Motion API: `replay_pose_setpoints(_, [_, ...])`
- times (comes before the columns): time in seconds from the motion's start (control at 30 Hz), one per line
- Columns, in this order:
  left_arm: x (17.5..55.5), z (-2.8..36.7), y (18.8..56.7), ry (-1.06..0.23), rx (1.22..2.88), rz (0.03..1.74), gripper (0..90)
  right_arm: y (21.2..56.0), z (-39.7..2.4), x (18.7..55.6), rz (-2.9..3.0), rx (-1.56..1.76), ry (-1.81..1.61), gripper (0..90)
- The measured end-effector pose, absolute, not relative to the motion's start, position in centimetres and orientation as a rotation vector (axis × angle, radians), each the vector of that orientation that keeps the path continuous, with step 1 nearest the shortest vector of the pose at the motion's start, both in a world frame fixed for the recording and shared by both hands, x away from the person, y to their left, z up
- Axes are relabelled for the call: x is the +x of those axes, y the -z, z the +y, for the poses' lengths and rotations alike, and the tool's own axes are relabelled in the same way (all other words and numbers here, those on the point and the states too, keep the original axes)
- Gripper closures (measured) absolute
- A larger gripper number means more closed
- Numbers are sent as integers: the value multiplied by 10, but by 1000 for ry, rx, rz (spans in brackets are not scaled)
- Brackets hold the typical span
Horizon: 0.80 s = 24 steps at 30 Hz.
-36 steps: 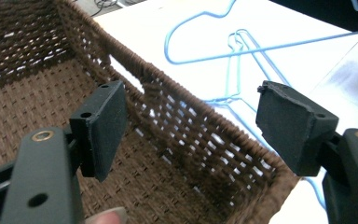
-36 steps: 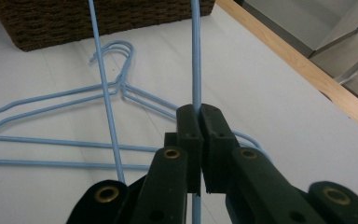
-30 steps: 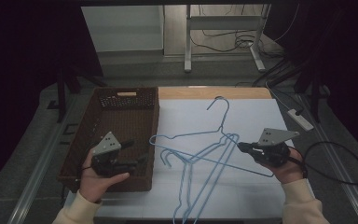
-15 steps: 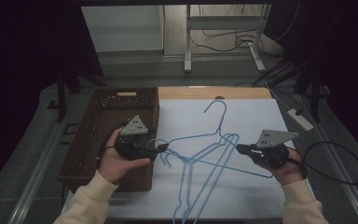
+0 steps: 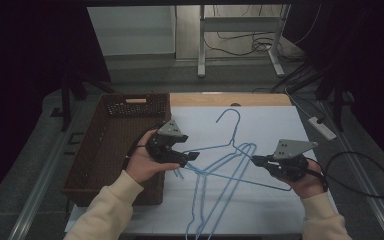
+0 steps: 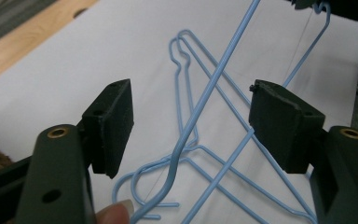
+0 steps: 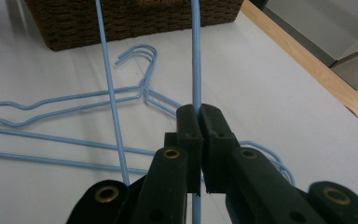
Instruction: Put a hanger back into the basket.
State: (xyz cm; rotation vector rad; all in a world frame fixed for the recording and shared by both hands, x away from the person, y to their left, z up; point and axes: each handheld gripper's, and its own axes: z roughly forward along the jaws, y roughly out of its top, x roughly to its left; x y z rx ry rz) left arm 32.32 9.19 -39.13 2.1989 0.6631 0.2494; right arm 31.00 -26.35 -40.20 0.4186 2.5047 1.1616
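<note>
Basket [image 5: 115,150]: on bench [image 5: 280,125], left side.
Wire hangers [image 5: 220,185]: on bench, right of basket, overlapping.
Power strip [image 5: 322,128]: off bench's right edge.
Left gripper [image 5: 192,156]: between basket and hangers.

A lab or test room set up for recording, not a home. The worktop [image 5: 280,125] is covered in plain white sheet with a bare wood edge at 12 o'clock. Beyond it stand a metal table frame [image 5: 240,40] and loose cables [image 5: 240,47] on a grey floor [image 5: 140,75]. A power strip [image 5: 322,128] lies at 3 o'clock. Dark curtains [image 5: 25,65] close both sides.
</note>
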Motion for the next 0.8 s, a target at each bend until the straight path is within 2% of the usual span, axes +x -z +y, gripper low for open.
replay_pose_setpoints(0.17, [329, 82, 394, -243, 2265, 628, 388, 401, -263, 310, 2507, 406, -1166, 878])
replay_pose_setpoints(0.3, [329, 74, 395, -257, 2337, 585, 576, 400, -263, 309, 2506, 401, -1172, 877])
replay_pose_setpoints(0.33, [329, 72, 395, -255, 2354, 581, 661, 400, -264, 310, 2504, 400, -1179, 877])
replay_pose_setpoints(0.4, [328, 72, 395, -251, 2365, 584, 760, 401, -264, 310, 2509, 396, -1178, 877])
replay_pose_setpoints(0.7, [316, 74, 390, -254, 2393, 510, 853, 404, -262, 311, 2460, 401, -1181, 868])
replay_pose_setpoints(0.8, [313, 76, 388, -264, 2387, 513, 859, 403, -261, 310, 2418, 397, -1194, 858])
